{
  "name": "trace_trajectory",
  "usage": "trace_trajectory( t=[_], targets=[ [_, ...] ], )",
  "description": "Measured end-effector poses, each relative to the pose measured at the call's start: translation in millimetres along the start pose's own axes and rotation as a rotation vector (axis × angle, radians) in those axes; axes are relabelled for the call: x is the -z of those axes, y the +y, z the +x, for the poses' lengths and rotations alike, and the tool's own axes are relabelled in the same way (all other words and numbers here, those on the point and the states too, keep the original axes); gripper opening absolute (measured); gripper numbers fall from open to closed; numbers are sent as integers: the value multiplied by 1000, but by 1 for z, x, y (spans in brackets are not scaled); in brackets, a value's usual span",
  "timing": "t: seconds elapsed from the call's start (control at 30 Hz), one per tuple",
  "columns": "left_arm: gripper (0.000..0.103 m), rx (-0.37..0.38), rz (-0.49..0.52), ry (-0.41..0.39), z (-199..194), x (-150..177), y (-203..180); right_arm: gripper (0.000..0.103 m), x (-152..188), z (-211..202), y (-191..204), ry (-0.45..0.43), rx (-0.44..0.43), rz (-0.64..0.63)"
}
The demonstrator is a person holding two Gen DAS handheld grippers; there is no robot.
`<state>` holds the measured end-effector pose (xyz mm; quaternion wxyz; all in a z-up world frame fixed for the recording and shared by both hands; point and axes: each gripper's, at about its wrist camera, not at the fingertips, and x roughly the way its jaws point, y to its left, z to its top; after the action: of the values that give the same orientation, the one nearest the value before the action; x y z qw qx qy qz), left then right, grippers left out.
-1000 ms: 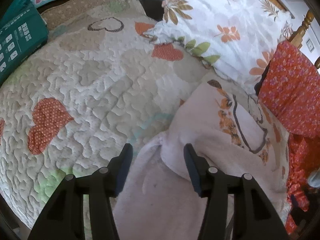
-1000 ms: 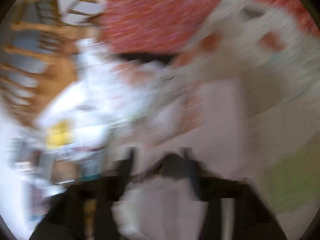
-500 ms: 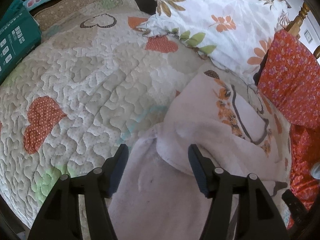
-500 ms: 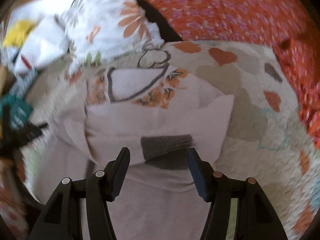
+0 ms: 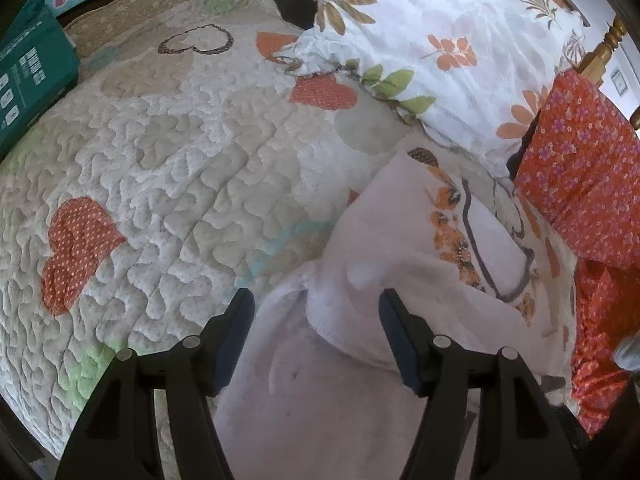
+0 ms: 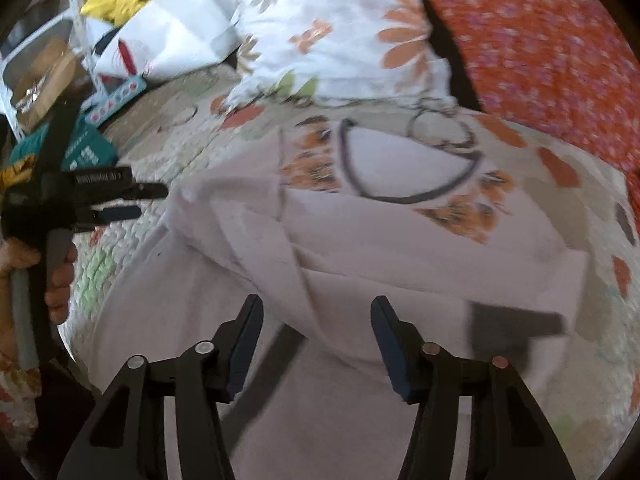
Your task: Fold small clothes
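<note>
While a floral pillow [image 5: 440,40] crowds my pale garment's [image 5: 400,248] far end, left gripper [image 5: 316,308] opens and right gripper [image 6: 316,312] closes, both gripping nothing

You have a pale pink garment [image 5: 384,248] printed with orange flowers and a dark grey curved outline, plus a dark grey band near one edge. The quilt [image 5: 192,152] under it is cream, stitched in a wavy pattern, with orange polka-dot hearts, one dark outlined heart, and pale green and beige patches. The pillow [image 5: 452,40] is white with orange and tan flowers and green leaves. The cloth [image 5: 580,168] beside it is red-orange with small purple flowers. Your box [image 5: 32,80] is teal with white print. Both tongs are black with dark blue pads [image 5: 236,336].
</note>
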<state>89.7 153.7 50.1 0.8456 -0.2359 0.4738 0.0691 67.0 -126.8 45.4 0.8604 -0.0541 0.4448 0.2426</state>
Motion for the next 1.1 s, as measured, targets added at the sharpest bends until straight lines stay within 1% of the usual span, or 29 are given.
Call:
trace_trajectory(
  t=[0.03, 0.07, 0.1, 0.2, 0.27, 0.3, 0.33, 0.4, 0.43, 0.5, 0.53, 0.57, 0.6, 0.63, 0.67, 0.7, 0.73, 0.77, 0.8, 0.87, 0.93, 0.97, 1.0, 1.1],
  targets=[
    [64, -2, 2, 5, 1, -1, -1, 41, -3, 11, 6, 25, 5, -15],
    [64, 0, 1, 12, 2, -1, -1, 17, -6, 22, 10, 62, 1, -20],
    [64, 8, -2, 21, 2, -2, -1, 4, -7, 27, 11, 82, -11, -15],
    [64, 26, -13, 34, 3, -4, 1, 3, -17, 18, 4, 50, -51, 40],
    [65, 19, -15, 36, 5, -4, 2, 3, -30, 8, -8, 16, -37, 90],
    [65, 14, -18, 40, 6, -4, 4, 3, -38, 6, -14, 3, -3, 103],
    [65, 11, -24, 46, 8, -4, 6, 3, -50, 8, -24, -1, 50, 125],
    [65, 4, -40, 55, 11, -5, 12, 3, -64, 14, -39, 4, 94, 172],
    [65, -1, -44, 57, 12, -5, 13, 3, -72, 24, -50, 21, 125, 202],
    [65, -14, -49, 65, 14, -5, 17, 4, -80, 42, -68, 90, 212, 234],
    [65, -15, -50, 68, 14, -5, 18, 4, -81, 42, -74, 100, 237, 245],
    [65, -12, -52, 71, 13, -5, 19, 4, -82, 36, -79, 89, 237, 258],
    [65, -8, -54, 73, 12, -5, 21, 4, -81, 23, -86, 60, 218, 279],
    [65, -4, -55, 73, 11, -5, 23, 8, -77, 7, -94, 37, 203, 301],
    [65, -3, -57, 72, 10, -6, 24, 24, -71, -9, -101, 20, 202, 317],
    [65, -3, -62, 70, 9, -7, 26, 33, -67, -19, -106, 9, 208, 322],
    [66, -1, -70, 68, 8, -7, 28, 48, -56, -35, -113, -12, 227, 328],
    [66, 3, -82, 68, 7, -8, 29, 52, -47, -45, -117, -20, 239, 331],
    [67, 8, -90, 67, 6, -8, 30, 53, -32, -55, -122, -14, 242, 336],
    [68, 13, -90, 64, 4, -7, 30, 54, -12, -62, -127, 2, 233, 341],
    [68, 9, -76, 62, 3, -5, 27, 56, 9, -61, -127, 17, 223, 336],
    [68, 9, -70, 63, 3, -5, 26, 58, 18, -57, -125, 30, 224, 327],
    [68, 7, -64, 64, 3, -3, 25, 59, 23, -56, -124, 38, 232, 319],
    [68, -5, -53, 68, 5, -2, 25, 59, 33, -35, -117, 55, 326, 245]
  ],
)
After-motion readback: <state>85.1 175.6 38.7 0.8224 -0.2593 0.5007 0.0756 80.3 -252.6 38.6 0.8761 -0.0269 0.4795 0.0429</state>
